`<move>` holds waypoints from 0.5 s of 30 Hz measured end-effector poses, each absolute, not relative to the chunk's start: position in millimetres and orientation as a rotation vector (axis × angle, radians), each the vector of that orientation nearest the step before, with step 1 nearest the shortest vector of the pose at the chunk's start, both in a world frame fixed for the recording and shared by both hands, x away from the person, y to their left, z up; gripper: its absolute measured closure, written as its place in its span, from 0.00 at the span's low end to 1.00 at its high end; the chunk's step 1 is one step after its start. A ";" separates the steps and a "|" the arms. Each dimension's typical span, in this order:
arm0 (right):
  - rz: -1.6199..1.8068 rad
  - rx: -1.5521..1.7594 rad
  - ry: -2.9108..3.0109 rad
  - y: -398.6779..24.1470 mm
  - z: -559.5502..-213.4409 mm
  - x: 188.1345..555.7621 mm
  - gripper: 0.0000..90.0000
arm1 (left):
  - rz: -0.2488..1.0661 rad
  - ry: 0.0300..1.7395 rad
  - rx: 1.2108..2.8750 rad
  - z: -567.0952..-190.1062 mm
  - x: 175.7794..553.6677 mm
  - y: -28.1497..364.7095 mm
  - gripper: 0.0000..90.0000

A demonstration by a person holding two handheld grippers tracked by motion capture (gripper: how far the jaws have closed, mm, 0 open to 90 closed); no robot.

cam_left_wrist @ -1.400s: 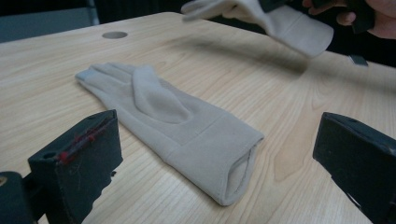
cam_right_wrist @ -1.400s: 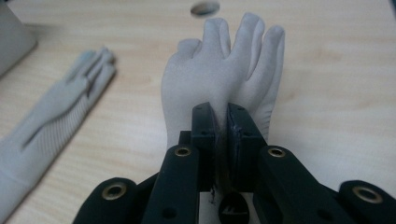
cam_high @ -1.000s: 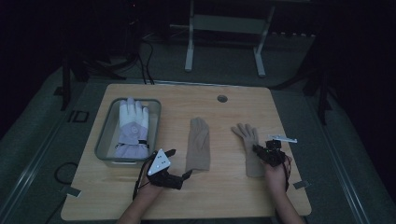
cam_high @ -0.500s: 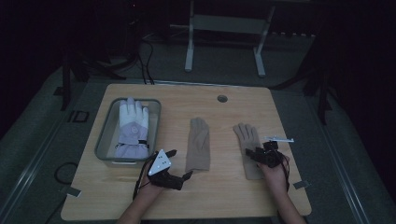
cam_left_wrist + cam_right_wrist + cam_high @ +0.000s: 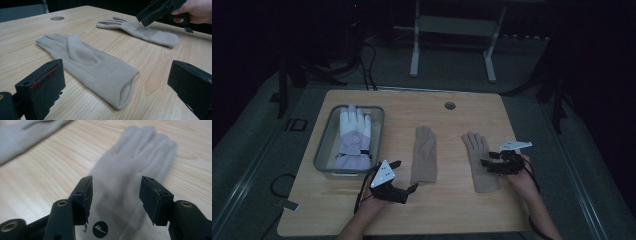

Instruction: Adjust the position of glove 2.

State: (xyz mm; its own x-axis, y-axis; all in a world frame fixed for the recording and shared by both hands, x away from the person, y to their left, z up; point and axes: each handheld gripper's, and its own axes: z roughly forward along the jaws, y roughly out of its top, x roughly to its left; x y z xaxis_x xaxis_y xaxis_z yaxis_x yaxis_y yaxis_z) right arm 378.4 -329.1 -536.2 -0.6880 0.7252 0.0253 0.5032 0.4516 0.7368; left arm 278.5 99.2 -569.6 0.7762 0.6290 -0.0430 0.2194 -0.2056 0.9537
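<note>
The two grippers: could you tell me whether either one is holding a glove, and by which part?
Nothing is held. The left gripper is open near the middle beige glove; the right gripper, jaws just moving, is open above the right beige glove.

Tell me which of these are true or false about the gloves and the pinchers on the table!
1. Two tan gloves lie flat on the wooden table. True: the middle tan glove and the right tan glove lie apart.
2. The white glove lies in the grey bin. True.
3. The right gripper is squeezing a glove. False: its jaws have just been opening and closing and stand apart above the right tan glove, without pressing it.
4. The left gripper is shut. False: its jaws stand wide, by the cuff of the middle tan glove.
5. The tan gloves are stacked. False: bare wood shows between them.
</note>
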 end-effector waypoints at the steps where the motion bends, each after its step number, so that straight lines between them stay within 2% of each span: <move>1: 1.056 1.021 2.426 -330.9 -538.3 381.9 0.49 | 0.425 0.665 1.777 -570.0 278.7 99.0 0.01; 10: 1.032 0.921 2.482 -327.1 -552.8 390.6 0.48 | 0.441 0.658 1.785 -569.5 277.6 98.5 0.01; 13: 1.022 0.911 2.466 -325.5 -557.9 388.0 0.52 | 0.439 0.665 1.780 -569.2 277.0 99.3 0.01; 14: 1.022 0.931 2.448 -324.7 -558.3 386.5 0.59 | 0.440 0.668 1.777 -569.1 276.7 99.4 0.01; 15: 1.022 0.931 2.448 -324.7 -558.3 386.5 0.59 | 0.437 0.669 1.772 -569.0 276.3 99.1 0.01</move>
